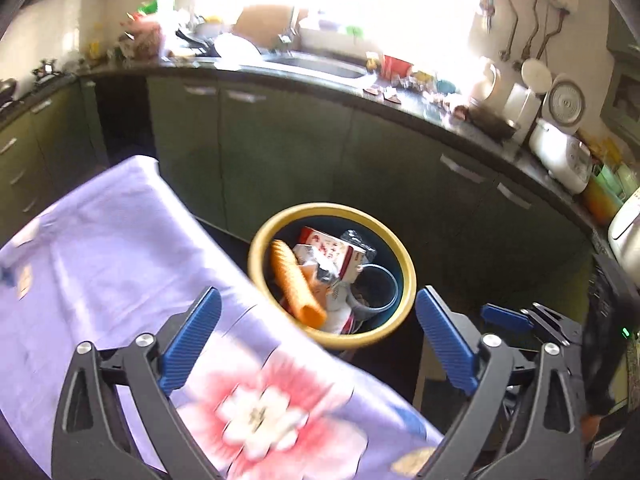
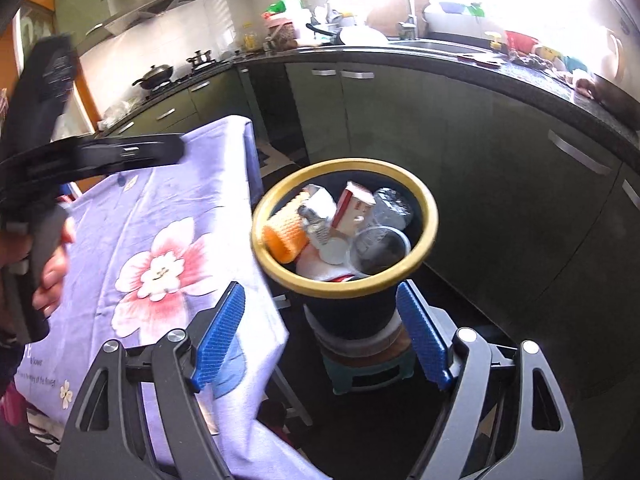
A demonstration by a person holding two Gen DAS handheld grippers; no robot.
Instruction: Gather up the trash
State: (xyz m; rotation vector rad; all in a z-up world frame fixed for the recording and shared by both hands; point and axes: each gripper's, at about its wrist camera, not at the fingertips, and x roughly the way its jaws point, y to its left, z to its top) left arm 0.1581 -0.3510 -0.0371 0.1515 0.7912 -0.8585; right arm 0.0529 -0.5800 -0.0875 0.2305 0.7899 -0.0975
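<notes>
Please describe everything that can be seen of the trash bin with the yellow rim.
The trash bin is round, with a dark, slightly tapered wall and a broad yellow rim that looks like plastic. It stands upright and open, without a lid, on a small green stool, close beside the table's purple floral cloth. It is nearly full: an orange ribbed roll, a red and white carton, clear plastic cups and white paper lie inside. No gripper touches it.

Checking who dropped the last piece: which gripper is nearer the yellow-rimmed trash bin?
Right. The right gripper hangs open just beside the trash bin, its fingers flanking the bin's base. The left gripper is open farther back, over the floral tablecloth.
</notes>
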